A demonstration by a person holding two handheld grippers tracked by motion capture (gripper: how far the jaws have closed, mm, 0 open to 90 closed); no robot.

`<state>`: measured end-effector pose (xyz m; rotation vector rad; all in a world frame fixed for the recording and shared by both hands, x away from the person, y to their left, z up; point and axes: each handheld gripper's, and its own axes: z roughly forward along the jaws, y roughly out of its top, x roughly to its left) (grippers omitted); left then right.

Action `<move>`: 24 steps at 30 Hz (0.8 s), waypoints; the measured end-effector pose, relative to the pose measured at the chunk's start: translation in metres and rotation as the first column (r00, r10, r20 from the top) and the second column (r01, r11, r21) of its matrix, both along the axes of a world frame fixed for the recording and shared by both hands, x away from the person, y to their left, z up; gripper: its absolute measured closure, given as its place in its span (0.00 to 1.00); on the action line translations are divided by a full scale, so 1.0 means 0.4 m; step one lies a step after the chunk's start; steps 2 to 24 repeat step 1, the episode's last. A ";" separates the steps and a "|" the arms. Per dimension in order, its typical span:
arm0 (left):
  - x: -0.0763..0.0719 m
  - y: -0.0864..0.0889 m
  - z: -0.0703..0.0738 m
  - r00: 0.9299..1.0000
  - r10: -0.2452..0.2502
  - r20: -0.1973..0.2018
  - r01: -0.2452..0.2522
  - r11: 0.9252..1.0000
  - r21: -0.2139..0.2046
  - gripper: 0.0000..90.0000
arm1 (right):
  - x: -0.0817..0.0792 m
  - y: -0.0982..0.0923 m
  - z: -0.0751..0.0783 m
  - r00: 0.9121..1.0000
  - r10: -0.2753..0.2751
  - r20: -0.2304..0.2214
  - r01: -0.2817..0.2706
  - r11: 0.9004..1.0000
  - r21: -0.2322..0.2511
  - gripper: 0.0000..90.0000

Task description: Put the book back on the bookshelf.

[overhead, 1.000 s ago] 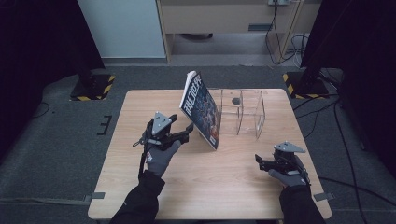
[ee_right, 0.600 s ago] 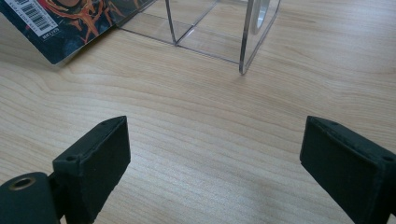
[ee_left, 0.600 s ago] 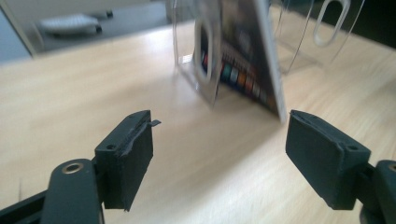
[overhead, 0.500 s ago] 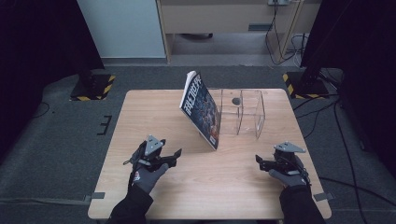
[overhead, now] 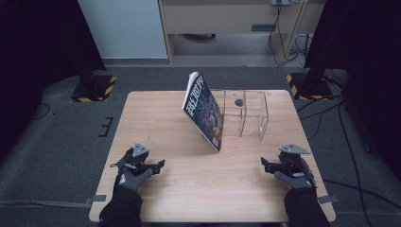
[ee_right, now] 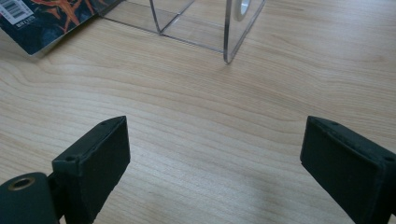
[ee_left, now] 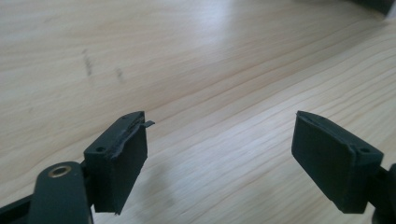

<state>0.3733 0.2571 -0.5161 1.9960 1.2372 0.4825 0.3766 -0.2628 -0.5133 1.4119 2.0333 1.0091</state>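
The left gripper (overhead: 160, 164), lower left, is being held wide apart with nothing gripped, its jaws just opened. The right gripper (overhead: 265, 162), lower right, is likewise being held agape and unloaded. The magazine (overhead: 203, 109) is being propped against the clear stand (overhead: 246, 113) at centre.

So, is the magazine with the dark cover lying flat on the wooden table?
No, the dark-covered magazine stands tilted, leaning against the clear plastic divider stand on the light wooden table.

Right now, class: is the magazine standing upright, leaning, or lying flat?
Leaning: the magazine rests tilted against the clear acrylic holder, its lower edge on the table.
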 end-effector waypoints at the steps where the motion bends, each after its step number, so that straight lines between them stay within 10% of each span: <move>1: 0.003 0.011 -0.007 1.000 0.012 -0.019 -0.012 1.000 0.012 0.18 | 0.003 -0.004 -0.001 1.000 -0.009 -0.006 0.009 1.000 -0.006 0.09; 24: 0.003 0.011 -0.007 1.000 0.012 -0.019 -0.012 1.000 0.012 0.18 | 0.003 -0.004 -0.001 1.000 -0.009 -0.006 0.009 1.000 -0.006 0.09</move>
